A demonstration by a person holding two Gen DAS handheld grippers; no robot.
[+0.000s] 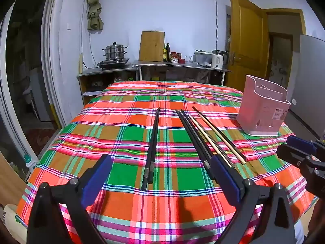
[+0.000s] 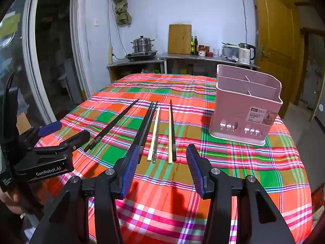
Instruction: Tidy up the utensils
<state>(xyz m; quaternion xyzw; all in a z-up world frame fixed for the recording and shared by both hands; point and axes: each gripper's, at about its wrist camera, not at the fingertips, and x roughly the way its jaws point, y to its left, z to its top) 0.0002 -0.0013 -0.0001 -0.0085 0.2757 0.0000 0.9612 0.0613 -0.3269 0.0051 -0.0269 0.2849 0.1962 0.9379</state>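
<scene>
Several chopsticks lie side by side on the plaid tablecloth (image 1: 126, 207), pointing away from me. A black pair (image 1: 152, 142) (image 2: 113, 126) lies furthest left. Right of it come a second black pair (image 1: 193, 138) (image 2: 145, 128), a cream and grey pair (image 2: 155, 132) and a cream and dark pair (image 1: 222, 135) (image 2: 171, 132). A pink divided utensil basket (image 1: 264, 109) (image 2: 245, 109) stands upright at the right. My left gripper (image 1: 162, 174) (image 2: 67, 132) hovers open over the near ends of the black pairs. My right gripper (image 2: 162, 162) (image 1: 288, 146) hovers open before the cream pairs. Neither holds anything.
The table's near edge (image 2: 162, 240) drops off just below both grippers. Behind the table stand a metal counter (image 1: 178, 65) with a steamer pot (image 1: 114, 50), cutting board (image 1: 151, 45), bottles and kettle (image 1: 218, 60). A wooden door (image 1: 247, 40) is at the right.
</scene>
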